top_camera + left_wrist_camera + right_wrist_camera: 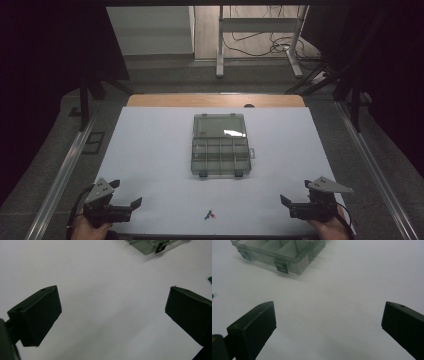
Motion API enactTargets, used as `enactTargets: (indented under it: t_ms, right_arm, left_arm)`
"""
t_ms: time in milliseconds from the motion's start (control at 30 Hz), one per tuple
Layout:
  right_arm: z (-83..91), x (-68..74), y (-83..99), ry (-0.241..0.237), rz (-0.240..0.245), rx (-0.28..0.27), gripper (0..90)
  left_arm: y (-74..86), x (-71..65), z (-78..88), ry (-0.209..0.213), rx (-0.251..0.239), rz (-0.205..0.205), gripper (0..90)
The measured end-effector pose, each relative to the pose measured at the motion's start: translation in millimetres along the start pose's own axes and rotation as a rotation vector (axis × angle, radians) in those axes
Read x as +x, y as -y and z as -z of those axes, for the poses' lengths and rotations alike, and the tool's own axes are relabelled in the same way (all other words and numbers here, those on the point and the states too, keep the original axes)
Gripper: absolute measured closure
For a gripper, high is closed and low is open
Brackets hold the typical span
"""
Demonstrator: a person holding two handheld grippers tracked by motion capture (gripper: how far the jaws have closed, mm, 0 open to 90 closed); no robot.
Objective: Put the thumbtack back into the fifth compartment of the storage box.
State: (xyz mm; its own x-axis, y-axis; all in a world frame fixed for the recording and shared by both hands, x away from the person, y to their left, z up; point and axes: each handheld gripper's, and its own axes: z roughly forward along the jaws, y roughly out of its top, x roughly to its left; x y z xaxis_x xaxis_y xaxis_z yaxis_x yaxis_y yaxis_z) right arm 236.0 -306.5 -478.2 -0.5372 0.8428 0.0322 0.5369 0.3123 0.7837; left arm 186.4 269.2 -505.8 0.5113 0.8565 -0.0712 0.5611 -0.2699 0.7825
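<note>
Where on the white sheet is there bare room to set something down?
Wide bare strips lie left and right of the open compartment box, and between each tool (left, right) and the box. Least free: the near edge, where small coloured pins lie.

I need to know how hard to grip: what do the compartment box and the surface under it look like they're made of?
The compartment box looks like smoky, see-through hard plastic: its dividers show through the walls, and its open lid carries a bright glare. Its latches look like darker opaque plastic. The white surface is matte and even, with no glare; paper, cloth or board, I cannot tell.
</note>
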Motion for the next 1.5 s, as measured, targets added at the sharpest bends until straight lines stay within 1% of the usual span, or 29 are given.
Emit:
enactTargets:
  t_ms: [133, 233, 367, 433, 600, 800, 833, 900, 933, 967, 1000, 1033, 1067, 1133, 1167, 1200, 1267, 1367, 1433, 1500]
  right_arm:
    - [-1.1, -0.2, -0.2, 0.001, -0.001, 0.012, 0.0]
    - [-1.9, -0.1, -0.5, 0.002, 0.000, 0.024, 0.0]
    - [-2.5, 2.7, -0.9, 0.011, 0.018, 0.034, 0.0]
    - [-3.4, 4.4, -1.1, 0.020, 0.033, 0.042, 0.0]
    - [-5.2, 6.9, -1.5, 0.025, 0.055, 0.060, 0.0]
    - [-6.8, 8.6, -2.2, 0.016, 0.073, 0.080, 0.0]
    - [-7.7, 9.3, -2.7, 0.013, 0.085, 0.090, 0.0]
    - [-8.4, 11.2, -3.0, 0.015, 0.103, 0.090, 0.0]
    - [-8.4, 11.2, -3.0, 0.015, 0.103, 0.090, 0.0]
    - [-9.9, 14.5, -4.0, 0.018, 0.125, 0.096, 0.0]
    - [-9.9, 14.5, -4.0, 0.018, 0.125, 0.096, 0.0]
    - [-12.9, 17.6, -6.3, 0.001, 0.132, 0.116, 0.0]
    - [-14.5, 19.4, -7.6, -0.006, 0.139, 0.123, 0.0]
    - [-17.9, 22.8, -11.0, -0.011, 0.175, 0.145, 0.0]
    - [-18.9, 23.8, -12.1, -0.014, 0.185, 0.153, 0.0]
    - [-18.9, 23.8, -12.1, -0.014, 0.185, 0.153, 0.0]
    - [-21.4, 25.6, -15.7, -0.024, 0.206, 0.164, 0.0]
    - [-24.3, 24.9, -19.4, -0.033, 0.212, 0.169, 0.0]
    - [-26.2, 24.8, -21.4, -0.034, 0.208, 0.170, 0.0]
    - [-28.9, 27.9, -24.4, -0.057, 0.196, 0.172, 0.0]
  left_arm:
    - [-0.4, -0.1, -1.1, -0.003, 0.004, 0.002, 0.0]
    - [0.2, 2.5, -0.4, 0.010, -0.005, 0.019, 0.0]
    - [1.0, 5.8, 0.6, 0.032, -0.019, 0.040, 0.9]
    - [0.9, 5.8, 0.4, 0.034, -0.020, 0.039, 1.2]
    - [0.0, 4.3, -0.8, 0.033, -0.010, 0.022, 1.7]
    - [-0.4, 4.1, -1.4, 0.033, -0.007, 0.019, 2.1]
    - [-0.5, 4.0, -1.6, 0.032, -0.007, 0.019, 2.2]
    - [-0.5, 3.8, -1.6, 0.030, -0.007, 0.019, 2.3]
    - [-0.5, 3.5, -1.6, 0.029, -0.008, 0.017, 2.3]
    - [-0.6, 3.1, -1.7, 0.029, -0.008, 0.013, 2.4]
    - [-0.6, 3.1, -1.7, 0.029, -0.008, 0.013, 2.4]
    - [-0.8, 2.8, -1.8, 0.028, -0.007, 0.012, 2.4]
    - [-0.8, 2.6, -1.9, 0.028, -0.007, 0.009, 2.4]
    - [-1.0, 1.7, -2.0, 0.026, -0.006, 0.004, 2.4]
    - [-1.1, 1.8, -1.9, 0.026, -0.002, -0.002, 2.5]
    - [-1.1, 1.8, -1.9, 0.026, -0.002, -0.002, 2.5]
    - [-1.1, 1.5, -2.1, 0.026, 0.000, -0.006, 2.5]
    - [-1.2, 1.2, -2.2, 0.025, 0.001, -0.009, 2.6]
    - [-1.3, 0.9, -2.3, 0.023, 0.003, -0.012, 2.6]
    - [-1.4, 0.7, -2.5, 0.022, 0.006, -0.017, 2.7]
